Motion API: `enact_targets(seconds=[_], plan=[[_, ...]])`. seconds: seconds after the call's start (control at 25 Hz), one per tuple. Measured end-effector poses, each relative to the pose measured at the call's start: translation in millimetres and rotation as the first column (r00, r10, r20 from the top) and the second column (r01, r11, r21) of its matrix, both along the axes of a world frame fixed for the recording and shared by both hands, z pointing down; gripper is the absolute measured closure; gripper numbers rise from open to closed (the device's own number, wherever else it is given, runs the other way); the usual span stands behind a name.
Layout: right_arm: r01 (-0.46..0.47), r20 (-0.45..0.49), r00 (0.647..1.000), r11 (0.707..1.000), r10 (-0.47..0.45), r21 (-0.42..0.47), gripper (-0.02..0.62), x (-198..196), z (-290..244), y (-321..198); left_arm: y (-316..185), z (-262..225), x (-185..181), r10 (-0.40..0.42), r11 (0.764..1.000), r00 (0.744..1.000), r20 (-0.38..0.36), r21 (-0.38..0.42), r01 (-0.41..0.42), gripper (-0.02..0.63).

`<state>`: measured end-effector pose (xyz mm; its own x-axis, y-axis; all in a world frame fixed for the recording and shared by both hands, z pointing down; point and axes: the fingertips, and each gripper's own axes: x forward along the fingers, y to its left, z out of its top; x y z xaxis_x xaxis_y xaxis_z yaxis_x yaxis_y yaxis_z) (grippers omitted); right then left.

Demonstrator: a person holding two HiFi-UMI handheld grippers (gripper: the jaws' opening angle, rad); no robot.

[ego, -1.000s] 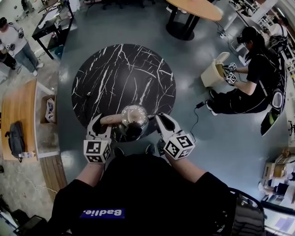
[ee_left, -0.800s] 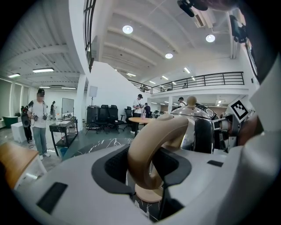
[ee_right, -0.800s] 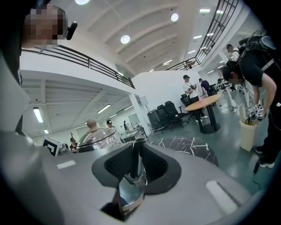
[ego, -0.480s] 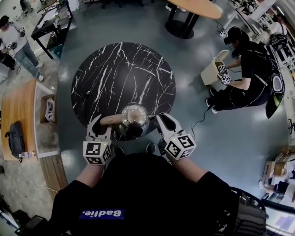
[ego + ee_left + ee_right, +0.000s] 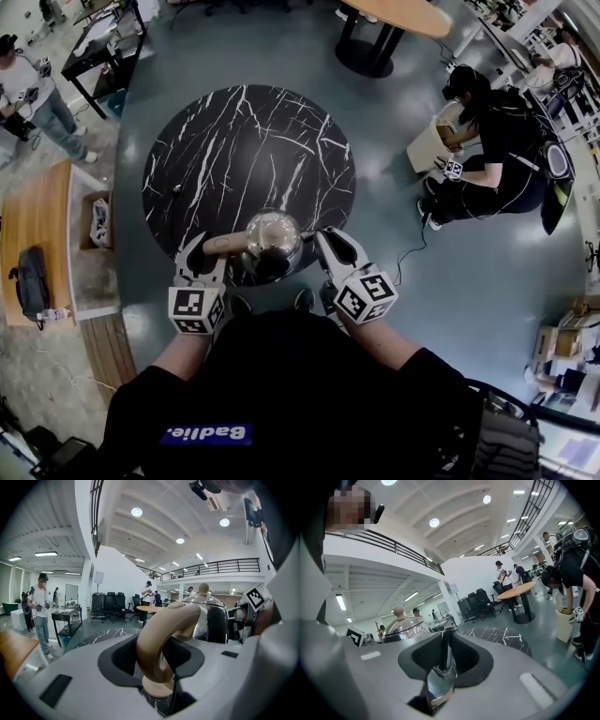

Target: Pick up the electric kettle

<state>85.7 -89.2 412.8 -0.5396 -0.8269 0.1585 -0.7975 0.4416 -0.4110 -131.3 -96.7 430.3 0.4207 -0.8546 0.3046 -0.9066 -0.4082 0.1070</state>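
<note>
right tongs [image 5: 443, 646]: clamped on chrome spout [image 5: 439, 682] | electric kettle [image 5: 405, 625]: left, behind | marble table [image 5: 497, 633]: beyond

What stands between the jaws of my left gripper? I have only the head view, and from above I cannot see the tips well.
Observer: The left gripper view shows the tan handle of the kettle between the jaws of the left gripper. The dark pads press on it from both sides.
Operator: Good. And the right gripper?
Observer: Its own view shows the jaws closed on the shiny steel spout, which stands upright between them.
</note>
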Motion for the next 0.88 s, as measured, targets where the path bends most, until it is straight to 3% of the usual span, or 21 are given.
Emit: enact_targets(seconds=[0.88], plan=[[0.002,0.006,1.0,1.0,-0.002,-0.015,0.526,-1.8,4.8,0.9,-0.4,3.2,-2.2,-0.006,1.0,1.0,-0.003,-0.004,0.006,0.454]])
